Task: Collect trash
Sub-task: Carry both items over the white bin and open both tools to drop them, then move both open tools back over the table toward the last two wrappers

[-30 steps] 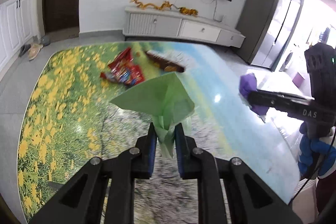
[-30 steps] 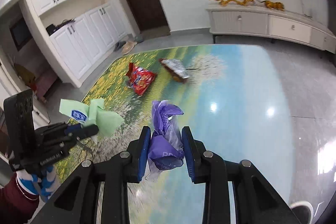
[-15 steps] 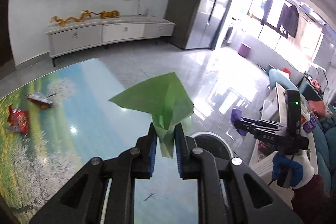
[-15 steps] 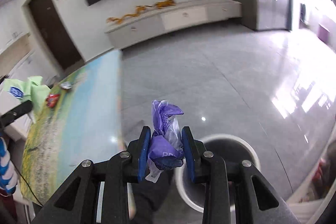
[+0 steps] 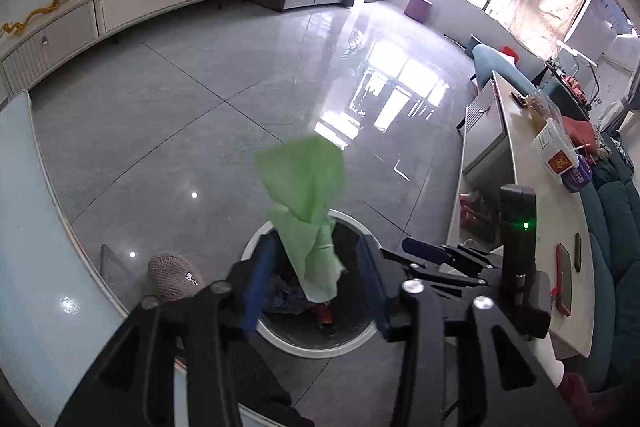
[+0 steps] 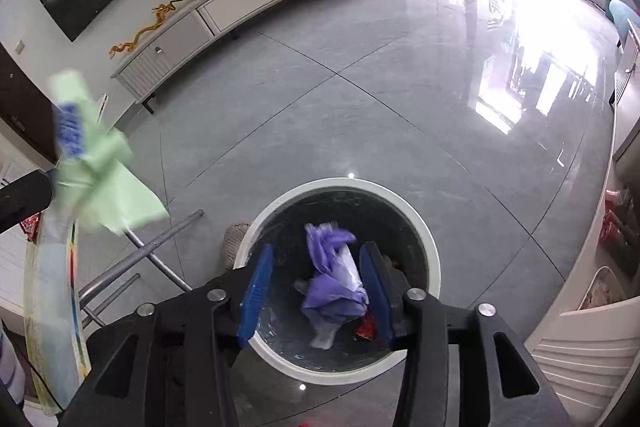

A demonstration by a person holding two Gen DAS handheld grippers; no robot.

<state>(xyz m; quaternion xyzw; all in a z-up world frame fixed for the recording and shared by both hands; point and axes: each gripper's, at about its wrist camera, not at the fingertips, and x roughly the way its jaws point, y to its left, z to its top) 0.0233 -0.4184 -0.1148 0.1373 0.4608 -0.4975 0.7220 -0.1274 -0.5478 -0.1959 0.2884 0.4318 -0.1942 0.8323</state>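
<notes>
At lower centre, over the round white-rimmed bin (image 6: 434,269), both grippers' jaws had just been opening; the left gripper (image 5: 316,285) had released a light, limp green paper wrapper (image 5: 306,211); the right gripper (image 6: 314,297) had released a soft crumpled purple plastic bag (image 6: 332,279), probably best pinched at its bunched middle.

Over the white-rimmed bin (image 6: 416,223), my green wrapper (image 5: 308,219) and purple bag (image 6: 334,275) sit unclamped between parted pads.

i could read nothing: the blue label on the green wrapper (image 6: 86,163) at far left was blurred, and the red mark on the white box (image 5: 556,151) illegible.
</notes>
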